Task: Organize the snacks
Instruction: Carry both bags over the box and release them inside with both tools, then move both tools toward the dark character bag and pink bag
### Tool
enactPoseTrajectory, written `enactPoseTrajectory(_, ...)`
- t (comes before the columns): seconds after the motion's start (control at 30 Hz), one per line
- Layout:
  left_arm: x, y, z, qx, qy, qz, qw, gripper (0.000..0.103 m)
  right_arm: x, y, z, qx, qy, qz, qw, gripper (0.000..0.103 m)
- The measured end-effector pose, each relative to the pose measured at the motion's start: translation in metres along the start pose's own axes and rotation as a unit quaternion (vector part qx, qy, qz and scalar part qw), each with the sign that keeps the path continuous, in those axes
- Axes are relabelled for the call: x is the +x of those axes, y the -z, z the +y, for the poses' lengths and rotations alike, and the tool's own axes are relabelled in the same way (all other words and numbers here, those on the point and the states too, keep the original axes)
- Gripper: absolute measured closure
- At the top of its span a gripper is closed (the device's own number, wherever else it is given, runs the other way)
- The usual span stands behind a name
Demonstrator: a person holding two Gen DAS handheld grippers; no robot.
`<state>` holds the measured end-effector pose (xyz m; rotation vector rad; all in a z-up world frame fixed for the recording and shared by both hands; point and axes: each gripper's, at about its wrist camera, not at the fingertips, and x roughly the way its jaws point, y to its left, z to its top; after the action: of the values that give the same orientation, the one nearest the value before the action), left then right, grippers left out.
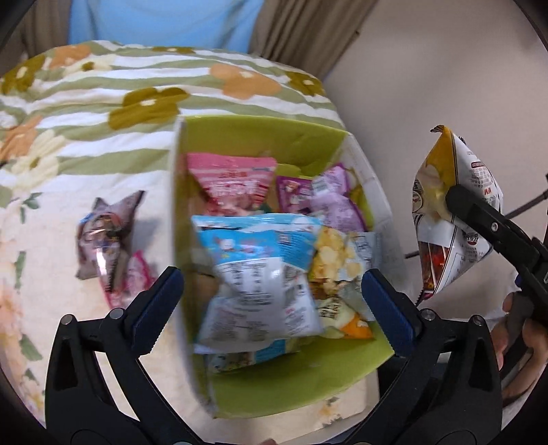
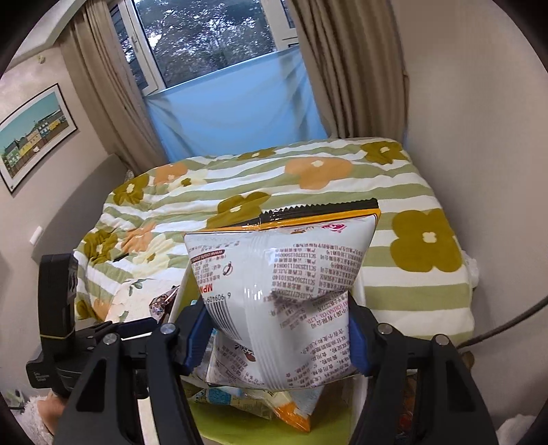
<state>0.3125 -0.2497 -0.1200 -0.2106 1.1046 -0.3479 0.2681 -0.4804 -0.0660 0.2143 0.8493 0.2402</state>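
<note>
Right wrist view: I have the right gripper (image 2: 277,328) clamped on a white chip bag (image 2: 274,274), ready above the green-lined box (image 1: 274,143). At nine o'clock, my left gripper (image 1: 270,301) gapes empty.

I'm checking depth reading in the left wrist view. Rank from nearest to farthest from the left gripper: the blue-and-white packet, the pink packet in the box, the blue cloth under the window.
1. blue-and-white packet, between the open left gripper's fingers, in the box's near end.
2. pink packet, at the box's far end.
3. blue cloth, beyond the bed, top of view.
</note>
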Motion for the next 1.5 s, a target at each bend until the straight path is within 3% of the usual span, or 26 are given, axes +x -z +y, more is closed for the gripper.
enactPoseTrajectory(0.23, -0.008, 0.002, 0.022, -0.009, -0.038, -0.018, 0.9991, 0.001, 0.034, -0.008, 0.0, -0.011, -0.026, 0.032, 0.999, 0.041)
enactPoseTrajectory(0.43, -0.006, 0.003, 0.04, -0.039, -0.037, -0.02, 0.9984, 0.001, 0.072, -0.021, 0.008, -0.041, -0.028, 0.071, 0.996, 0.04)
enactPoseTrajectory(0.53, -0.008, 0.004, 0.045, -0.044, -0.04, -0.024, 0.998, 0.001, 0.079, -0.023, 0.009, -0.045, -0.034, 0.068, 0.996, 0.039)
enactPoseTrajectory(0.57, -0.009, 0.004, 0.045, -0.045, -0.04, -0.025, 0.9979, 0.001, 0.081, -0.023, 0.008, -0.043, -0.038, 0.067, 0.996, 0.033)
enactPoseTrajectory(0.6, -0.01, 0.005, 0.046, -0.047, -0.039, -0.027, 0.9978, 0.001, 0.081, -0.023, 0.008, -0.04, -0.044, 0.063, 0.996, 0.019)
enactPoseTrajectory(0.67, -0.012, 0.006, 0.048, -0.048, -0.037, -0.031, 0.9977, 0.001, 0.079, -0.021, 0.008, -0.034, -0.05, 0.051, 0.997, 0.004)
enactPoseTrajectory(0.7, -0.013, 0.008, 0.048, -0.047, -0.038, -0.033, 0.9976, 0.001, 0.077, -0.019, 0.008, -0.031, -0.051, 0.041, 0.997, 0.003)
enactPoseTrajectory(0.83, -0.017, 0.012, 0.046, -0.037, -0.044, -0.041, 0.9975, 0.001, 0.068, -0.005, 0.009, -0.029, -0.05, 0.023, 0.998, 0.002)
enactPoseTrajectory(1.17, -0.039, 0.017, 0.048, -0.03, -0.043, -0.057, 0.997, 0.001, 0.052, 0.007, 0.019, -0.054, -0.021, 0.023, 0.998, 0.002)
enactPoseTrajectory(1.5, -0.102, 0.022, 0.074, -0.02, -0.069, -0.105, 0.9918, 0.001, 0.012, 0.006, 0.049, -0.068, -0.008, -0.008, 0.998, 0.002)
